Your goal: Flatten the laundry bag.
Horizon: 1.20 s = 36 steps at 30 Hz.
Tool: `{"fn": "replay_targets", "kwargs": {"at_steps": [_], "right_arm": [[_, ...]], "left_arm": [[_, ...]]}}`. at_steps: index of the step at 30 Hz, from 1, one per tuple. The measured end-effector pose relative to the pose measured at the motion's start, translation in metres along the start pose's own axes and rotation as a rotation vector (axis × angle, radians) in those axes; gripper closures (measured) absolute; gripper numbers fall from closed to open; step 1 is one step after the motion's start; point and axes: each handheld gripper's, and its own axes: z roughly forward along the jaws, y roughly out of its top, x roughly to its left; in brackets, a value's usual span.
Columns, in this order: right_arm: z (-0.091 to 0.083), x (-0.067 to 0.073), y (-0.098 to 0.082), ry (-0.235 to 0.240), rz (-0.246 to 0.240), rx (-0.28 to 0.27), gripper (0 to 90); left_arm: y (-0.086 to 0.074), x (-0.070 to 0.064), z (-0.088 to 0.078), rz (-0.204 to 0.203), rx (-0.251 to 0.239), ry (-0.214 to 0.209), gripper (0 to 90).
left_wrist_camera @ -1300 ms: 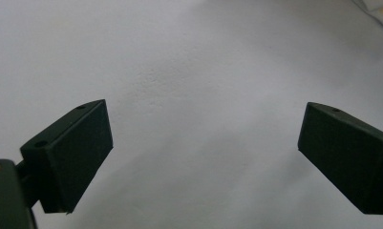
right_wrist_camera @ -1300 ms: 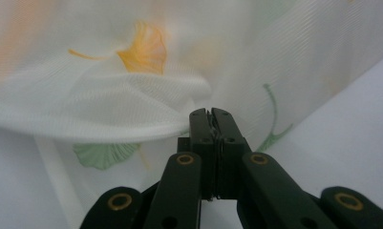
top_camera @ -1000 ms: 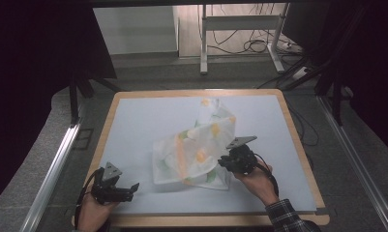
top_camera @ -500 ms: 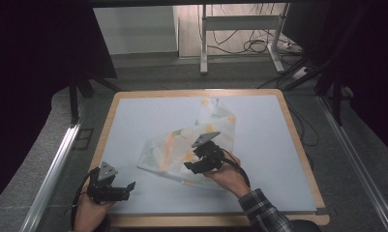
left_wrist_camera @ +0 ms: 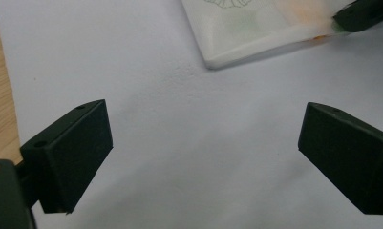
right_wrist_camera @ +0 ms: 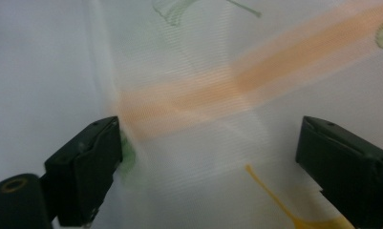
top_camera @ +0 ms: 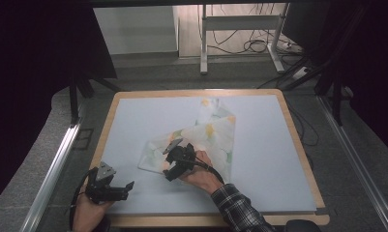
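Cloth, thin and white with a printed flower pattern in yellow, orange and green, lies partly folded on the pale blue mat of the wood-rimmed table. It sits a little left of the mat's middle, 1 corner reaching toward the far edge, its folded near-left edge flat on the mat.

Your right gripper is over that near-left part of the cloth, fist behind it, plaid sleeve trailing to the bottom edge. Its jaws have just been opening and now stand wide. In the right gripper view the 2 black jaws are well apart with the cloth spread below and between them: an orange band runs across, a green mark sits right beside the left jaw, a yellow stem lies lower right. Neither pad presses on the fabric; whether the left jaw touches it, I cannot tell, since the picture is blurred.

Your left gripper rests at the near-left corner of the mat, well apart from the cloth, jaws pointing right toward it. In the left gripper view the jaws gape wide over bare mat, nothing between them. The cloth's folded corner shows ahead at the top, and the dark tip of your right gripper sits at its edge, top right. Wooden rim shows at far left.
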Motion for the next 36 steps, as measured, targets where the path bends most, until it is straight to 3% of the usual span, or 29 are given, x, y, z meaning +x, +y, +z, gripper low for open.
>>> {"fn": "replay_targets", "kwargs": {"at_steps": [1,2,3,4,5,7,8,10,11,13,16,19,22,23,28,32,36], "right_arm": [[0.000,-0.005,-0.001,0.046,0.035,-0.004,18.5],[0.000,-0.005,-0.001,0.046,0.035,-0.004,18.5],[-0.001,-0.008,-0.002,0.055,0.051,-0.016,30.2],[-0.003,-0.009,-0.003,0.043,0.027,-0.016,37.2],[-0.004,-0.011,-0.002,0.044,0.033,-0.005,44.6],[-0.005,-0.009,0.001,0.048,0.025,0.009,54.0],[-0.005,-0.009,0.001,0.048,0.025,0.009,54.0],[-0.005,-0.005,0.002,0.062,0.002,0.012,69.2],[-0.005,-0.005,0.002,0.095,0.010,0.004,84.8],[-0.004,-0.007,0.000,0.114,0.032,-0.008,89.5],[-0.004,-0.006,0.000,0.108,0.039,-0.007,89.7],[-0.005,-0.001,0.004,0.073,0.000,0.007,89.9],[-0.008,-0.001,0.003,0.074,-0.001,-0.005,89.9],[-0.012,-0.004,0.003,0.090,0.022,-0.025,89.9],[-0.021,-0.005,0.005,0.084,0.012,-0.042,89.9],[-0.034,-0.004,0.009,0.079,0.006,-0.077,89.9],[-0.060,-0.008,0.014,0.056,0.009,-0.124,89.9]], "left_arm": [[0.000,0.000,0.000,0.000,0.000,-0.001,4.0],[0.000,0.000,0.000,0.000,0.000,-0.001,4.0],[0.000,0.000,0.000,0.002,0.002,-0.002,4.0],[0.000,0.000,0.001,0.006,0.006,-0.003,4.0],[0.000,-0.001,0.001,0.010,0.008,-0.004,4.0],[0.001,-0.002,0.001,0.013,0.009,-0.004,4.0],[0.001,-0.002,0.001,0.013,0.009,-0.004,4.0],[0.001,-0.002,0.002,0.013,0.010,-0.006,4.0],[0.001,-0.002,0.002,0.015,0.010,-0.005,4.0],[0.001,-0.002,0.001,0.015,0.008,-0.005,4.0],[0.001,-0.002,0.001,0.013,0.007,-0.004,4.0],[0.001,-0.001,0.001,0.011,0.007,-0.005,4.0],[0.001,-0.001,0.001,0.011,0.005,-0.004,4.1],[0.000,-0.001,0.001,0.009,0.006,-0.005,4.1],[0.001,-0.002,0.001,0.012,0.007,-0.003,4.1],[0.001,-0.002,0.001,0.012,0.007,-0.001,4.1],[0.001,-0.002,0.001,0.012,0.006,0.000,4.1]]}}
